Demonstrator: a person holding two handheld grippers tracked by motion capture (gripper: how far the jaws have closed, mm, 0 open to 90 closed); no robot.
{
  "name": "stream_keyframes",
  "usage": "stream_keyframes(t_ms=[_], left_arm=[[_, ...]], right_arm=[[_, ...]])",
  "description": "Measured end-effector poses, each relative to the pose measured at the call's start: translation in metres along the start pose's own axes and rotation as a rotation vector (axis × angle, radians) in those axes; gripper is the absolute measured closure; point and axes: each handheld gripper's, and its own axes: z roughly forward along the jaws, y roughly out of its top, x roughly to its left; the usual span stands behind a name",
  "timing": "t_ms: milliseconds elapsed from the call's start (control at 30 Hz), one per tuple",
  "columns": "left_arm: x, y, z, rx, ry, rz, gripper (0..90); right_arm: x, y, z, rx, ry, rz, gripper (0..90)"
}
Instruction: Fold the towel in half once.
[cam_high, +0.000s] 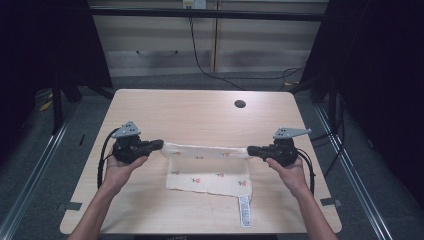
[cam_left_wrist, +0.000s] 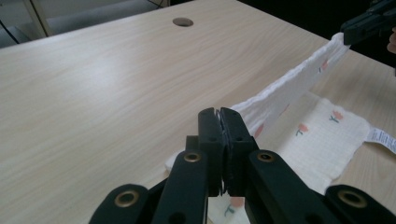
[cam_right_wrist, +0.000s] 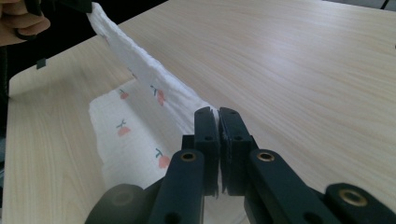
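Cloth stretched between 2 tools

The left tool (cam_high: 159, 145) and right tool (cam_high: 251, 150) each clamp a far corner of the white cloth (cam_high: 210, 176), holding that edge taut above the counter (cam_high: 200, 112); the cloth's near part lies flat, well short of the counter's round hole (cam_high: 240, 104)

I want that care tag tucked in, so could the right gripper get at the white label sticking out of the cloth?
Probably not yet: the right gripper is shut on the cloth corner. Otherwise the label lies unobstructed on the table.
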Motion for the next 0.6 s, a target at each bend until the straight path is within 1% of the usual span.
stream_keyframes(t_ms=[67,100,133,167,200,267,300,333,433,467,500,533,567,600], left_arm=[[-0.002,-0.006,0.002,0.015,-0.002,-0.007,88.5],[-0.003,-0.009,0.003,0.018,0.0,-0.003,88.5],[-0.004,-0.012,0.003,0.02,-0.004,-0.007,88.5],[-0.004,-0.012,0.003,0.02,-0.004,-0.007,88.5],[-0.007,-0.015,0.001,0.028,-0.005,-0.003,88.4],[-0.008,-0.016,-0.001,0.023,-0.006,-0.003,88.5],[-0.013,-0.017,-0.004,0.02,-0.001,0.006,88.5],[-0.014,-0.019,-0.004,0.023,-0.01,-0.003,88.5],[-0.014,-0.028,-0.003,0.052,-0.002,-0.008,88.5],[-0.014,-0.028,-0.003,0.052,-0.002,-0.008,88.5],[-0.014,-0.032,-0.002,0.062,0.0,-0.009,88.5],[-0.014,-0.039,0.0,0.072,-0.006,-0.02,88.4],[-0.014,-0.039,0.0,0.072,-0.006,-0.02,88.5],[-0.015,-0.046,0.002,0.094,-0.009,-0.018,88.4]], right_arm=[[0.001,-0.006,0.0,0.002,0.006,0.007,86.9],[0.002,-0.008,0.001,0.009,0.008,0.007,86.9],[0.003,-0.011,0.001,0.017,0.007,0.007,86.9],[0.003,-0.011,0.001,0.017,0.007,0.007,86.9],[0.006,-0.015,0.0,0.021,0.012,0.006,86.9],[0.008,-0.017,-0.003,0.02,0.014,0.001,86.9],[0.009,-0.017,-0.004,0.022,0.016,-0.002,86.9],[0.01,-0.018,-0.005,0.021,0.016,-0.002,86.9],[0.013,-0.022,-0.007,0.024,0.019,0.001,86.8],[0.013,-0.022,-0.007,0.024,0.019,0.001,86.8],[0.013,-0.025,-0.006,0.024,0.021,0.008,86.8],[0.015,-0.032,-0.005,0.036,0.027,0.009,86.8],[0.015,-0.032,-0.005,0.036,0.027,0.009,86.8],[0.017,-0.037,-0.003,0.052,0.028,0.01,86.8]])
